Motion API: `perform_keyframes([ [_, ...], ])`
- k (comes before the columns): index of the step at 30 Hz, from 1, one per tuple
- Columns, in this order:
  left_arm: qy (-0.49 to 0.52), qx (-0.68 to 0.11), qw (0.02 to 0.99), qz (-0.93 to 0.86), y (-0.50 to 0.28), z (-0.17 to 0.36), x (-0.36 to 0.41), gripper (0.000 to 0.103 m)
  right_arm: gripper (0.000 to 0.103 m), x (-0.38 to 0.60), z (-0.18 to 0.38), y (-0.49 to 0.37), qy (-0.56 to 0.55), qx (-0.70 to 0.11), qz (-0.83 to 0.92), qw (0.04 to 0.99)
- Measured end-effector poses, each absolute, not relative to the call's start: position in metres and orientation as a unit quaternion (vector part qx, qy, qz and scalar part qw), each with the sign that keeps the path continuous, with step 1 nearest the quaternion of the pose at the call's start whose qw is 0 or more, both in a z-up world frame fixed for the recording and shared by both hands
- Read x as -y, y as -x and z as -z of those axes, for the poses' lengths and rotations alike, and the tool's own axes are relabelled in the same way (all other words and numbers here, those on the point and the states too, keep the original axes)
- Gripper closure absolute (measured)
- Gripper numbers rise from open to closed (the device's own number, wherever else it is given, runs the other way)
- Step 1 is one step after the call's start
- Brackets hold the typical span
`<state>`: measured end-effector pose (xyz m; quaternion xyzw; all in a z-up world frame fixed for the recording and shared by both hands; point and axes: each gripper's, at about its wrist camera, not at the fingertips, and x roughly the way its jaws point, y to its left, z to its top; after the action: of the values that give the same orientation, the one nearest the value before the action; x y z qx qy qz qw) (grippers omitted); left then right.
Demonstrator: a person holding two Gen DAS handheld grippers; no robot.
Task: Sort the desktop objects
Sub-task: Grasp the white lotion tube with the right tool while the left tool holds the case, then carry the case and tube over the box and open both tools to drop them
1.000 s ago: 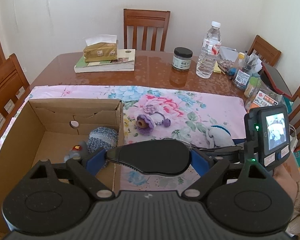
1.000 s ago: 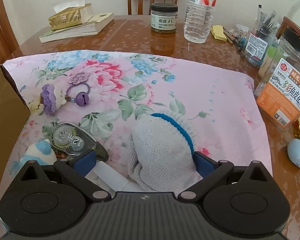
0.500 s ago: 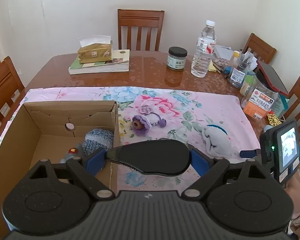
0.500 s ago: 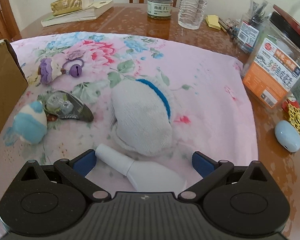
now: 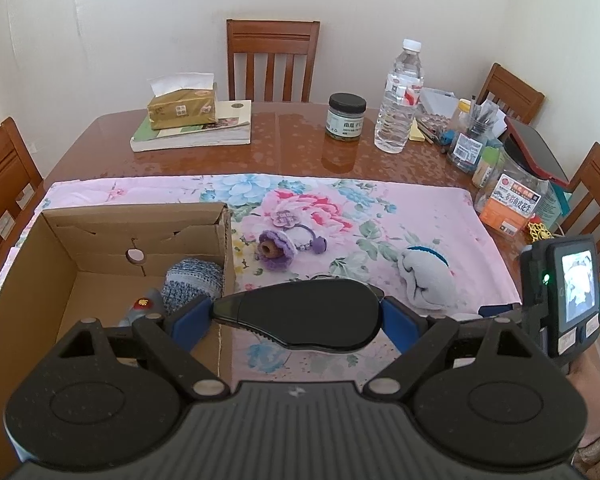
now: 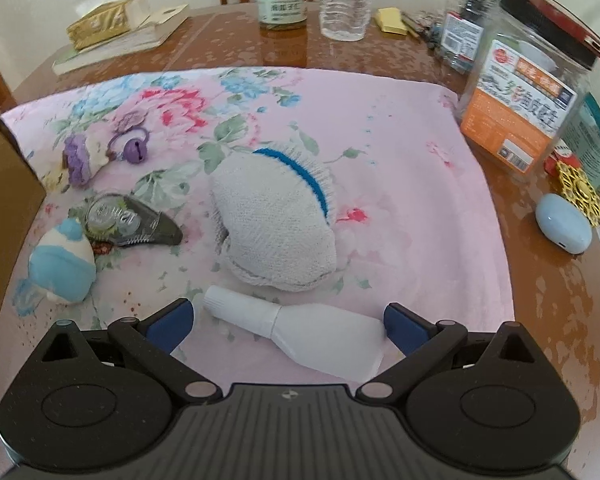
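Holding a dark teardrop-shaped plastic correction-tape dispenser (image 5: 295, 314) crosswise, the left gripper (image 5: 295, 316) has its blue pads wide apart and pressed on the dispenser's two ends. It hangs over the near right corner of the open brown cardboard box (image 5: 63, 248), which stands at the left end of the pink floral cloth (image 5: 400, 208).

Procedure for the step in hand, judged to be the drop into the box:
1. Carry the dispenser leftward until it is fully inside the box wall; at present part of it overhangs the cloth.
2. Lower it toward bare cardboard, clear of the blue-and-white knitted roll (image 5: 195, 280) and the small grey toy with a red spot (image 5: 143, 308) already inside.
3. Release only when both ends are past the rim.

The right gripper (image 6: 285, 318) is spread wide and grips nothing. A white soft plastic tube with a white cap (image 6: 300, 328) lies on the cloth between its pads, apparently clear of both. Just beyond lies a grey knitted glove with a blue band (image 6: 275, 224).

Limits of view:
- The gripper bodies hide the near edge of the box and the cloth below them.
- Whether the tube touches the right-hand pad cannot be told.
- A second, similar dispenser (image 6: 131, 220) lies on the cloth beside a light blue and white plush figure (image 6: 61, 264); its label is unreadable.
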<state>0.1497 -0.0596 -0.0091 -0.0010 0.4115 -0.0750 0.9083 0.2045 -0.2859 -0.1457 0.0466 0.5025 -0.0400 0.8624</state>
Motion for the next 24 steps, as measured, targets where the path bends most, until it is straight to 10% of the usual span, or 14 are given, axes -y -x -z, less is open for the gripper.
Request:
perform_keyframes([
  [24,-0.003,-0.409,0.908,0.088,-0.136,-0.003,0.056,0.013,0.005,0.283,0.107,-0.201,0.001,-0.505,-0.045,0.862],
])
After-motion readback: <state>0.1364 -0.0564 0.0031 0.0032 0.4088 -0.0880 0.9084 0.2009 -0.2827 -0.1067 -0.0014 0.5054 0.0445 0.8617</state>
